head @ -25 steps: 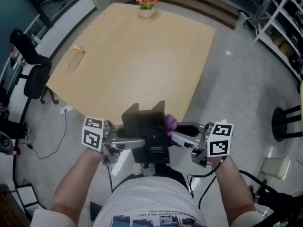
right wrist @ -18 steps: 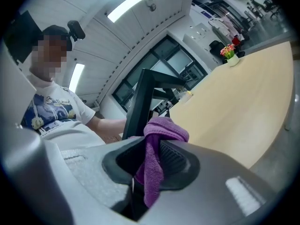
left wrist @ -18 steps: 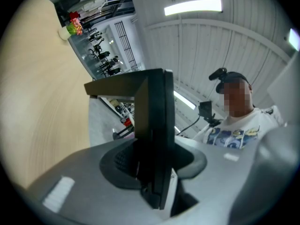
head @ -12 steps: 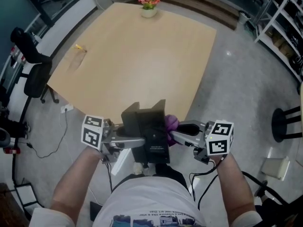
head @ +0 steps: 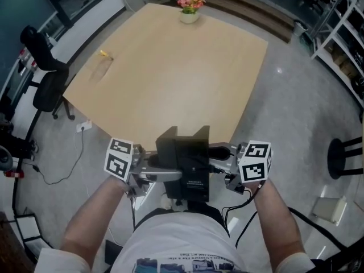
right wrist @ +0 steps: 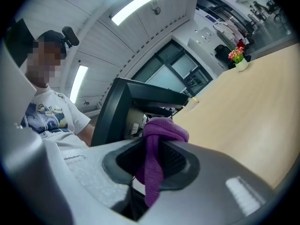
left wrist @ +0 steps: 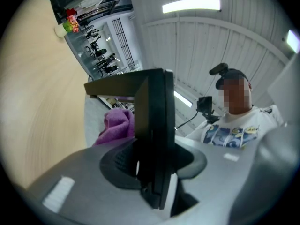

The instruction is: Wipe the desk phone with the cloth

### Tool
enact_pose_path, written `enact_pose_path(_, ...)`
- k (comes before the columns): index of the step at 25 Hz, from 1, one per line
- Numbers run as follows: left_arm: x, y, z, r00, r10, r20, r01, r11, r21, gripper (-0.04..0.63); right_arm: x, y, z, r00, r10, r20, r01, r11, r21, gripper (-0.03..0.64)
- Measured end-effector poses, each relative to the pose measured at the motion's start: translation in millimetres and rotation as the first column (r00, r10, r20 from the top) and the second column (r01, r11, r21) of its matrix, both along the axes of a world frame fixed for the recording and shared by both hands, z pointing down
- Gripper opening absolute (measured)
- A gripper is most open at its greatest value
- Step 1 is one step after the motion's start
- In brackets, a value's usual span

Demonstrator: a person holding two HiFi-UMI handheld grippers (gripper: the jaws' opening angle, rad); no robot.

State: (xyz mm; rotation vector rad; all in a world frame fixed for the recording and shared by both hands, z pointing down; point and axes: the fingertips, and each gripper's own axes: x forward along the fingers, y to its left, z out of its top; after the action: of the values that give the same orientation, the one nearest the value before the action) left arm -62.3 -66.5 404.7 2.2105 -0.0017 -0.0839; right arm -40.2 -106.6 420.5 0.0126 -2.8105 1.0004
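Left gripper view shows the left gripper [left wrist: 152, 162] clamped on the black plastic desk phone [left wrist: 157, 107], held near the light wooden table's [head: 170, 78] edge. The right gripper [right wrist: 152, 164] pinches the purple terry cloth [right wrist: 161, 130] just beside the phone.

The left gripper [left wrist: 152, 165] is clamping its jaws on the black desk phone [left wrist: 157, 121], which is standing edge-on at frame centre. A purple cloth [left wrist: 116, 125] is showing just left of it. The tan tabletop [left wrist: 42, 102] is filling the left side, with a flower pot [left wrist: 65, 27] sitting at upper left.
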Motion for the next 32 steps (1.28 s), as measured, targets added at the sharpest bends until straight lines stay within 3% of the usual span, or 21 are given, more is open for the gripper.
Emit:
enact_pose_path(8,-5.0,-7.4,1.1,0.999,-0.04,0.013,0.04,0.999,-0.002,0.181,24.5,36.1,28.4,0.993,-0.045,-0.106,0.045,0.999,-0.003,0.089)
enact_pose_path(16,-2.2,-14.6,3.7,0.998,-0.068,0.015,0.068,0.998,-0.015,0.181,56.2,72.2,50.3,0.981,-0.033,-0.191,0.031,0.999,-0.015,0.089)
enact_pose_path(20,-1.2,-15.6,7.2,0.997,-0.071,0.03,0.072,0.997,-0.025,0.181,72.7,52.5,32.5,0.975,0.079,-0.207,-0.067,0.996,0.065,0.089)
enact_pose_path(25,-0.6,-15.6,14.7,0.995,-0.086,0.053,0.088,0.995,-0.039,0.181,84.4,12.2,-21.2,0.961,0.222,-0.164,-0.183,0.957,0.225,0.089)
enact_pose_path(32,7.2,-9.2,24.4,0.993,-0.083,0.083,0.087,0.995,-0.055,0.181,71.8,-16.7,-92.3,0.958,0.282,-0.051,-0.245,0.897,0.369,0.089)
